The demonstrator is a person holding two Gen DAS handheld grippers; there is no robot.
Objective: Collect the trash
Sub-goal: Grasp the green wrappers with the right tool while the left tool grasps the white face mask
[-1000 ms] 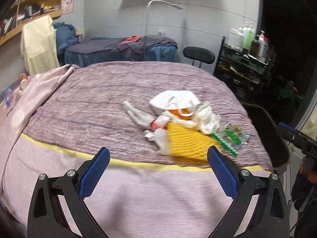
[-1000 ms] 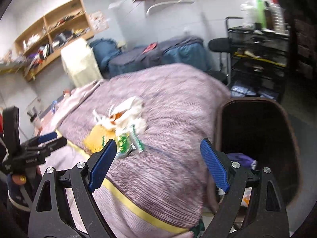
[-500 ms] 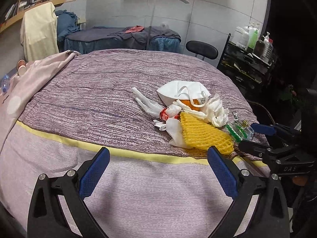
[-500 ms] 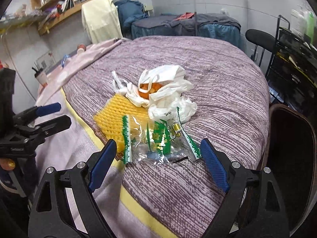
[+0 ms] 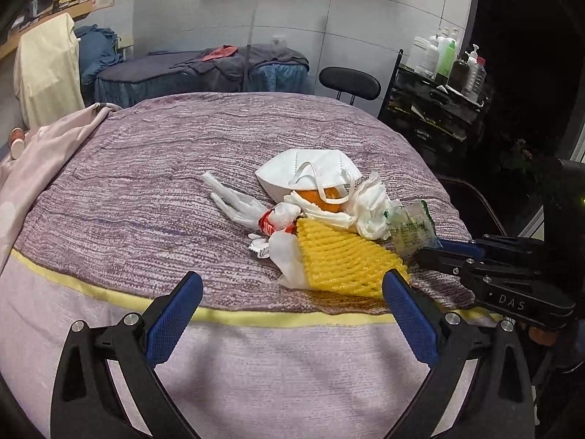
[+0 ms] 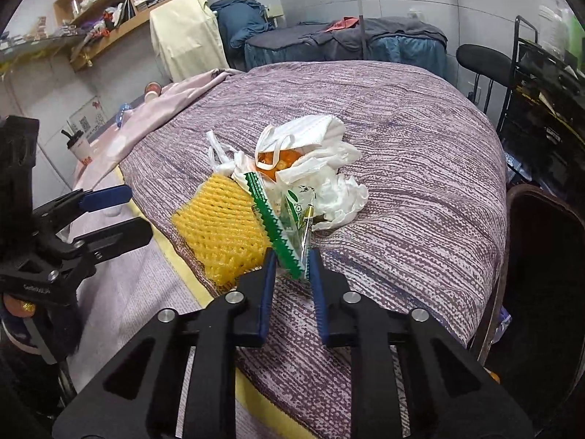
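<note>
A pile of trash lies on the purple bedspread [image 5: 146, 190]: a white face mask [image 5: 307, 172], orange peel [image 5: 321, 195], crumpled white tissue [image 5: 373, 208], a yellow foam fruit net [image 5: 340, 259] and a clear green-printed wrapper [image 6: 289, 219]. My right gripper [image 6: 291, 265] is shut on the near edge of the wrapper, lifting it on end; it also shows in the left wrist view [image 5: 435, 248]. My left gripper [image 5: 289, 303] is open and empty, hovering short of the yellow net, and appears in the right wrist view [image 6: 113, 212].
A dark brown bin [image 6: 541, 256] stands to the right of the bed. A black cart with bottles [image 5: 438, 84] and a black stool [image 5: 349, 80] are behind. A pink blanket [image 5: 40, 153] lies at the bed's left edge.
My right gripper has moved in to the pile and shut on the green wrapper, standing it up. My left gripper has come a little closer to the pile and stays open.
</note>
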